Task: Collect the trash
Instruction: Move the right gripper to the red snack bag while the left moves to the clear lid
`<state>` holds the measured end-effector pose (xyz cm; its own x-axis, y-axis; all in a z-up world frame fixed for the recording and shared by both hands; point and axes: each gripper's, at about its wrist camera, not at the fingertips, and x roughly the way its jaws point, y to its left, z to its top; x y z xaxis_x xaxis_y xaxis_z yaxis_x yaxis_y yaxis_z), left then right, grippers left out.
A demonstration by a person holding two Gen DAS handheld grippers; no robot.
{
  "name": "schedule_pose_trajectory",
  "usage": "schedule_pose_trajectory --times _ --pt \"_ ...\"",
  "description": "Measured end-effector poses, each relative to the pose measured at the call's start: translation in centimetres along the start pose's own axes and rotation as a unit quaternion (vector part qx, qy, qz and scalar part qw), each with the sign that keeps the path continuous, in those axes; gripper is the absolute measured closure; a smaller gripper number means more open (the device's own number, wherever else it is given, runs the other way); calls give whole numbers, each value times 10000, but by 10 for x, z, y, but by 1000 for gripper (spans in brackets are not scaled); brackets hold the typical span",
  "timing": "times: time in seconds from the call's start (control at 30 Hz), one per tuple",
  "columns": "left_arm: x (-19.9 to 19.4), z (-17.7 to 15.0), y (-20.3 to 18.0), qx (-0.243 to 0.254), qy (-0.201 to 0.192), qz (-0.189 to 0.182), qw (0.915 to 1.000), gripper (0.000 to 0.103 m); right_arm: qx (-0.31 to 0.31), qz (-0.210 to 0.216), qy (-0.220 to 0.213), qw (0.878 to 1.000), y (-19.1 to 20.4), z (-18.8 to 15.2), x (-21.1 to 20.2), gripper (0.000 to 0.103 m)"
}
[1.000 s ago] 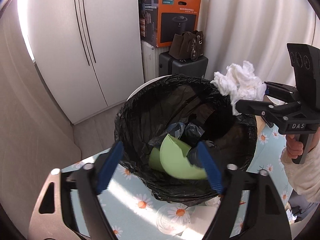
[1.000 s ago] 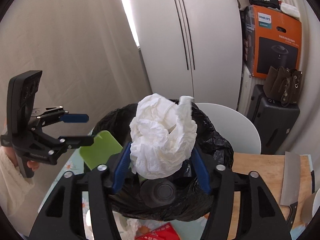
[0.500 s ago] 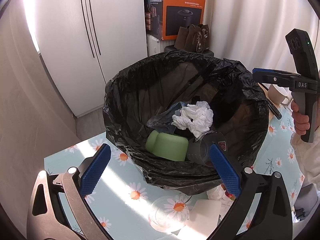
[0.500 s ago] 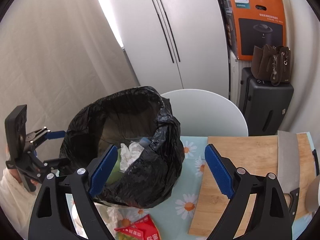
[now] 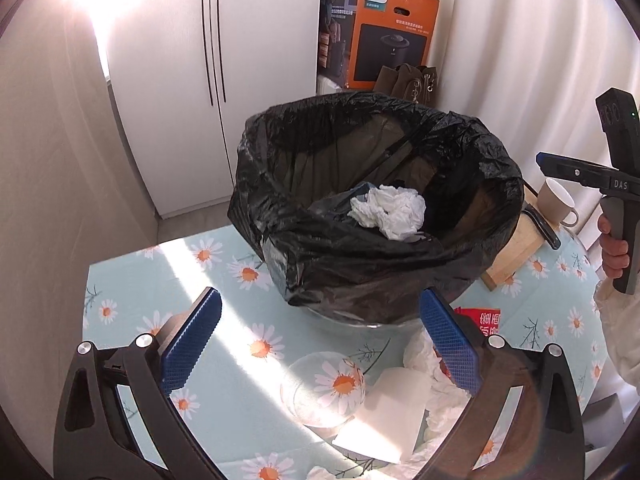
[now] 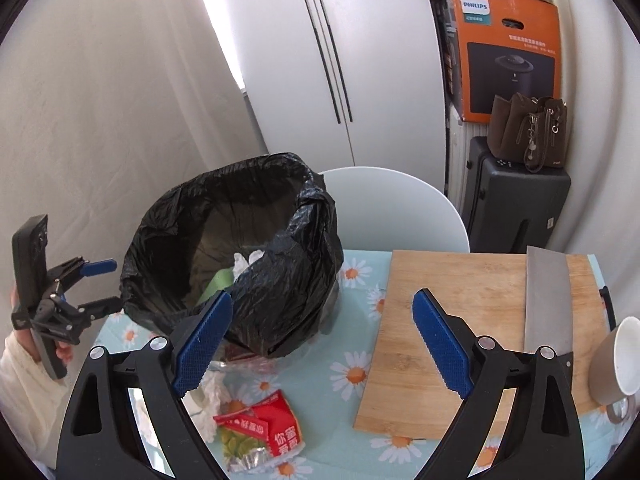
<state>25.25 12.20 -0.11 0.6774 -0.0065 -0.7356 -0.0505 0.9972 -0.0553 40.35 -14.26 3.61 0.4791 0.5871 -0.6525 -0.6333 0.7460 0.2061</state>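
Observation:
A bin lined with a black trash bag stands on the daisy-print table. A crumpled white tissue lies inside it; its top shows in the right wrist view beside a green item. My left gripper is open and empty, in front of the bin. My right gripper is open and empty, right of the bin. On the table lie a red snack wrapper, crumpled tissues, a white paper and a clear plastic lid.
A wooden cutting board with a cleaver lies right of the bin. A beige mug stands by it. A white chair, a suitcase and an orange box stand behind the table.
My right gripper opened and let the white tissue fall into the bag, then drew back to the right. My left gripper opened wider and pulled back and lower, away from the bin.

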Motion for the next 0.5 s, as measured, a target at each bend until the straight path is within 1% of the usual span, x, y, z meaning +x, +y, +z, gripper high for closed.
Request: schedule_pose_trajectory --times 0.07,0.1,0.17,0.23,0.3,0.33,0.43,0.5 --pt "-1 -14 -1 37 25 -90 9999 6 -67 11 62 10000 4 -7 -6 16" --pt "0 -20 -1 55 39 -103 9999 6 -122 -48 106 9999 7 -10 -7 16" --pt "4 -30 3 -63 196 -182 9996 6 -213 -232 246 9992 12 -17 -9 16" --pt "7 -38 7 -158 232 -323 9991 6 -144 -233 335 9991 15 -24 -11 16" --pt "10 -47 11 -124 243 -409 9988 6 -121 -377 378 9985 19 -31 -13 16" --pt "14 -50 14 -141 298 -445 9985 6 -117 -443 406 9981 21 -34 -15 16" --pt "21 -57 21 -219 375 -581 9974 6 15 -368 554 9978 27 -41 -15 16" --pt "24 -61 24 -196 436 -655 9967 6 -115 -542 585 9967 37 -45 -13 16"
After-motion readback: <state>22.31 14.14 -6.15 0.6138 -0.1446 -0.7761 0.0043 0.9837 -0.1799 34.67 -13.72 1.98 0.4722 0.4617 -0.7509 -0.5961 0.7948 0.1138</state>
